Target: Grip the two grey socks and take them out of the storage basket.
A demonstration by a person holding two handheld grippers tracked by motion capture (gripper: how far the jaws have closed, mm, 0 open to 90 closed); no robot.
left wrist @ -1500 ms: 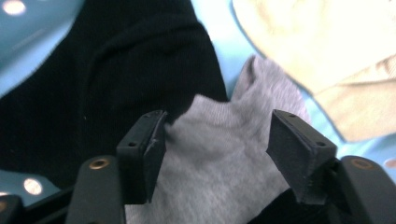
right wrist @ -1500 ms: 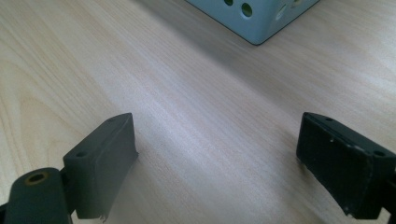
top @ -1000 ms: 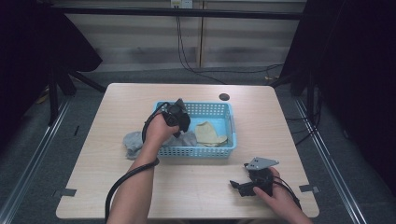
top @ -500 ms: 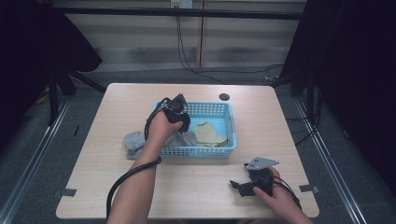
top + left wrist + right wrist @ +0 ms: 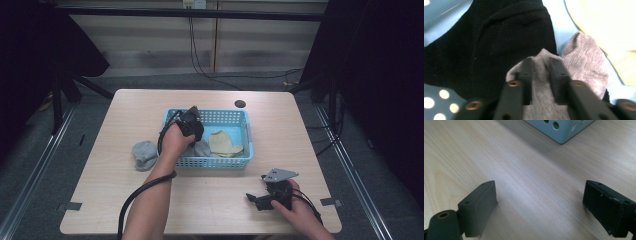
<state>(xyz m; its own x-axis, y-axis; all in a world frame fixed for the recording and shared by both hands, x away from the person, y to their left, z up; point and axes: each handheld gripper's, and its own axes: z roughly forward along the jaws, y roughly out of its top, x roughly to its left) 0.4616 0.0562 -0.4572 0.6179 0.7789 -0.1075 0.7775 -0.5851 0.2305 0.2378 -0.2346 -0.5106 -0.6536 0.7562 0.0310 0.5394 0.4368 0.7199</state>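
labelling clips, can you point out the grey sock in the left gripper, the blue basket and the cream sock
grey sock (image 5: 584, 60): left gripper view, its knit side
blue basket (image 5: 220, 162): high view, near wall
cream sock (image 5: 222, 142): high view, its middle

I see the grey sock (image 5: 584, 62) at the lower middle of the left gripper view, a soft ribbed knit bunched into a peak where a fold of it is pinched, its rounded end spreading to the right. It lies partly over a black sock (image 5: 486, 50) filling the upper left. In the high view it sits just left of centre, inside the blue basket (image 5: 247, 142)
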